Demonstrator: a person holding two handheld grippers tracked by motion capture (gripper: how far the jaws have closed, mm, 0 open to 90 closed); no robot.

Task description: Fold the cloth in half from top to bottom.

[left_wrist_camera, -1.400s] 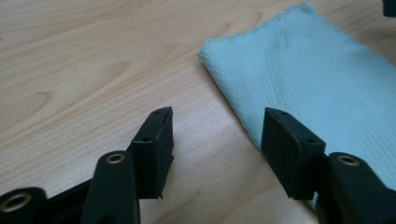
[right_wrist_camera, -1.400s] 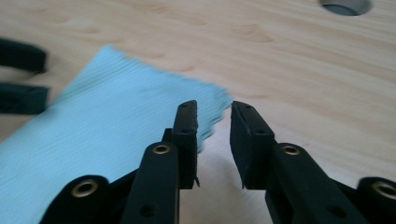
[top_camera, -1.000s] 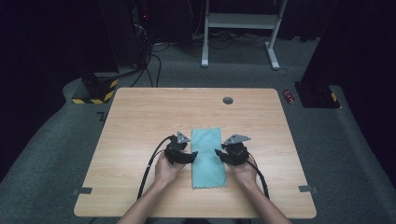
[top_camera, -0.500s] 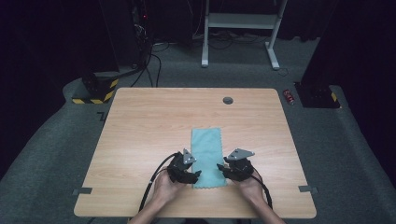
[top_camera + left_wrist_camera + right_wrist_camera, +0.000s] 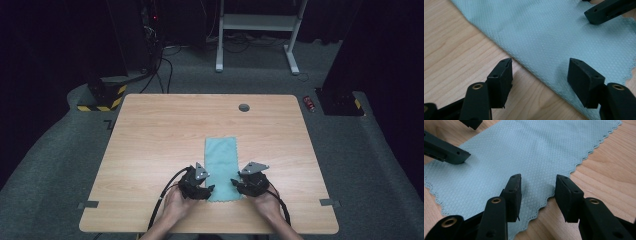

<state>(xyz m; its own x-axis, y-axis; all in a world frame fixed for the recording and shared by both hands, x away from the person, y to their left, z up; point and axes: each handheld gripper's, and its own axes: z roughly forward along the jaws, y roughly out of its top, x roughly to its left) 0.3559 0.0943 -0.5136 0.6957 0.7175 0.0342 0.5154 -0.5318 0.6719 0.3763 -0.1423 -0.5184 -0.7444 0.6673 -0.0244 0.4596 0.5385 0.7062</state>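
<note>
The light blue rectangular microfibre cloth [image 5: 222,167] lies flat on the pale wooden table [image 5: 150,140], its near end at the front edge. The left gripper [image 5: 540,68] and the right gripper [image 5: 537,185] each straddle a near corner of the cloth, jaws apart (nothing is pinched yet). The step in hand looks like the grasp before a fold; next both should close on the cloth's edges. No container is near the cloth.

Beyond our two claws the wooden table [image 5: 165,130] runs on bare, a small round grey grommet [image 5: 244,107] set near its far edge. Around it we see grey carpet [image 5: 55,165], with a white frame [image 5: 257,22] standing well past the table in the dark. Far off to the left of our claws sits a yellow-and-black striped base [image 5: 100,100] with black cables [image 5: 162,75], and far to the right a small red can [image 5: 310,103] lies on the floor.
</note>
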